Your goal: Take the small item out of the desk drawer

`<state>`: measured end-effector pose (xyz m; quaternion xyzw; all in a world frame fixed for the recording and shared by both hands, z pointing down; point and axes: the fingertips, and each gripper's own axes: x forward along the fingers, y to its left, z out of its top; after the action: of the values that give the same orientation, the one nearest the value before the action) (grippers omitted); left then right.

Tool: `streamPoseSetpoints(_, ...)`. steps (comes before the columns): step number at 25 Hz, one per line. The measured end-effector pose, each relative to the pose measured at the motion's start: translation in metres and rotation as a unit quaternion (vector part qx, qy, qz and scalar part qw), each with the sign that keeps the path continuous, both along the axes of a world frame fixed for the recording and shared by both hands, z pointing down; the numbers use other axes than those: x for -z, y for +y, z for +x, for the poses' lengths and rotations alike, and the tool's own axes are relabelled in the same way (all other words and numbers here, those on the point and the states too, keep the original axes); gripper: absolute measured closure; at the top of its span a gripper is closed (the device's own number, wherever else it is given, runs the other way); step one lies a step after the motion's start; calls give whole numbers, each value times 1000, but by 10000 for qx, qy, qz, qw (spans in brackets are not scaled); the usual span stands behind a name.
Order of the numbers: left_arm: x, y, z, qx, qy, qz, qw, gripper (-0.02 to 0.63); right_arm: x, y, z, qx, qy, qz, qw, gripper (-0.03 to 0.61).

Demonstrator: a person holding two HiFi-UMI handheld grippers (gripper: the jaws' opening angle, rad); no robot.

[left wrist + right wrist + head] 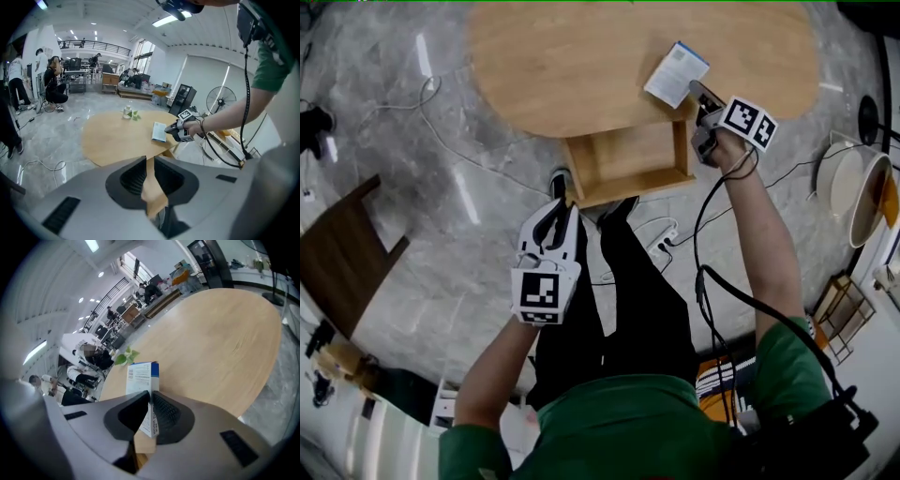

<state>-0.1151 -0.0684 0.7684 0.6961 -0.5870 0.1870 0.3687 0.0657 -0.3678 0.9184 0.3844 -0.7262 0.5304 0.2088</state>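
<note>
A small white and blue box [675, 73] lies over the near edge of the oval wooden table [581, 56]. My right gripper [698, 94] is shut on its near end. The right gripper view shows the box [143, 376] pinched between the jaws [150, 404], its far end above the tabletop. Under the table the wooden drawer [637, 185] stands pulled out, and nothing shows inside it. My left gripper [555, 211] hangs below the drawer near the person's legs, away from it. Its jaws [150, 161] stand a narrow gap apart and hold nothing. The left gripper view shows the box [159, 131] and the right gripper [180, 133] at the table's right edge.
A small jar with green leaves [127, 112] stands at the table's far side. Cables [441, 131] and a power strip [661, 244] lie on the grey floor. A dark wooden piece [337, 262] is at the left and a white bucket [853, 187] at the right. People stand far back.
</note>
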Motion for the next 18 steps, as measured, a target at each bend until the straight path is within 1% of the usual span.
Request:
streamPoseSetpoints(4, -6, 1, -1, 78, 8, -23, 10000, 549, -8, -44, 22, -762, -250, -162, 9966, 523)
streamPoseSetpoints(7, -9, 3, -3, 179, 9, -48, 9998, 549, -17, -63, 39, -1091, -274, -313, 9932, 522)
streamPoseSetpoints(11, -11, 9, -2, 293, 4, -115, 9995, 549, -26, -63, 43, -1270, -293, -496, 9902, 514)
streamPoseSetpoints(14, -12, 8, 0, 262, 23, -125, 9996, 549, -27, -62, 41, -1319, -171, -351, 9905, 502)
streamPoseSetpoints(16, -9, 2, 3, 209, 42, -80, 9997, 549, -23, -66, 42, -1263, -81, -208, 9917, 412)
streamPoseSetpoints(18, -4, -4, 8, 140, 46, -25, 9999, 549, -11, -67, 43, -1100, 5, -16, 9939, 399)
